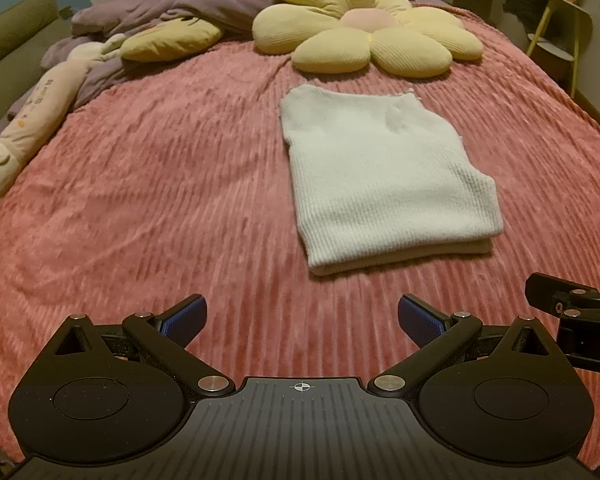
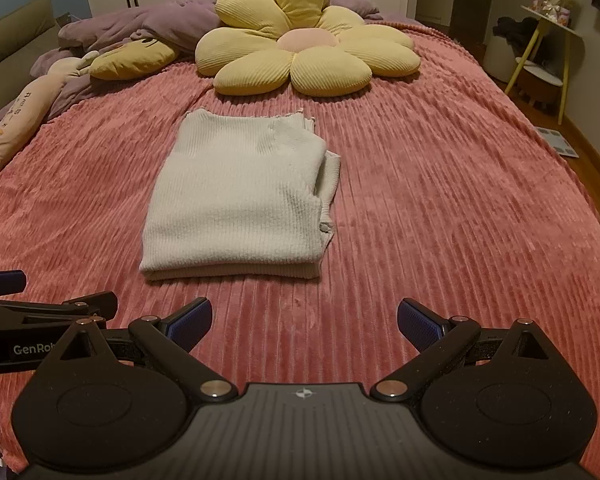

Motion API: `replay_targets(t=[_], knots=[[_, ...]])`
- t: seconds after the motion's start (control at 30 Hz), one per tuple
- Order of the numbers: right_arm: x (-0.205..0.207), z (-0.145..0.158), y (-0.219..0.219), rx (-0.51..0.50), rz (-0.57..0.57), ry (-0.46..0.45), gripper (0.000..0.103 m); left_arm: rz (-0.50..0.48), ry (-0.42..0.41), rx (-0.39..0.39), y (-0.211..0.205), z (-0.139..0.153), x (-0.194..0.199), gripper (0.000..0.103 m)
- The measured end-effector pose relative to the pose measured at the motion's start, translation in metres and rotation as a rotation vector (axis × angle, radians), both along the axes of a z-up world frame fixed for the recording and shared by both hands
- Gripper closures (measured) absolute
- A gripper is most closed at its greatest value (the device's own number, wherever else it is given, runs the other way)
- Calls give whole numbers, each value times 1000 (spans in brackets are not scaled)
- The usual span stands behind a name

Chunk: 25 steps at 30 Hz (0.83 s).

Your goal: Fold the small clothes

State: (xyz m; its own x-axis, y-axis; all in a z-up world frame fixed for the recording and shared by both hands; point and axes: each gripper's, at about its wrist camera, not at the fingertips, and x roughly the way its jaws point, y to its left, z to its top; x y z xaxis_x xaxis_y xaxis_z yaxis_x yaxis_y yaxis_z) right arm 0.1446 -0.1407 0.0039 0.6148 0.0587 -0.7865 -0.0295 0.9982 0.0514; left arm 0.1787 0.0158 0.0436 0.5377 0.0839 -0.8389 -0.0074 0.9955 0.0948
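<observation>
The white knit garment (image 1: pixel 384 176) lies folded on the pink ribbed bedspread (image 1: pixel 160 184), in a flat rectangle w/ at least two layers visible at its near edge. It is ahead of both grippers and touches neither of them. The left gripper (image 1: pixel 302 320) is released: its two blue-padded fingers (image 1: pixel 186 318) stand wide apart and nothing is between them, only bedspread. From this gripper the garment is in front and a bit to the right. The right gripper (image 2: pixel 305 322) is also released, its blue pads (image 2: pixel 418 324) spread wide and empty, and from it the garment (image 2: pixel 240 200) is in front and somewhat to the left. On the garment's right side, in the right wrist view, a folded-in part makes a small uneven step along the edge, so that side is not straight. The two grippers are just beside each other, approx. at the same level: part of the right one shows at the right border of the left wrist view, and part of the left one at the left border of the right wrist view. Farther ahead, beyond the garment, a yellow flower cushion (image 2: pixel 304 48) w/ a pink centre rests on the bedspread, and behind it is a crumpled purple blanket (image 2: pixel 140 24).
</observation>
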Motion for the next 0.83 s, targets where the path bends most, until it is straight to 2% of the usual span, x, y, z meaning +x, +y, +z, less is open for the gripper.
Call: replay_targets(t=[0.83], knots=[[-4,-1,-2,-14,-12,-5,4,-45,-1,29,-6,-2,-9,0]])
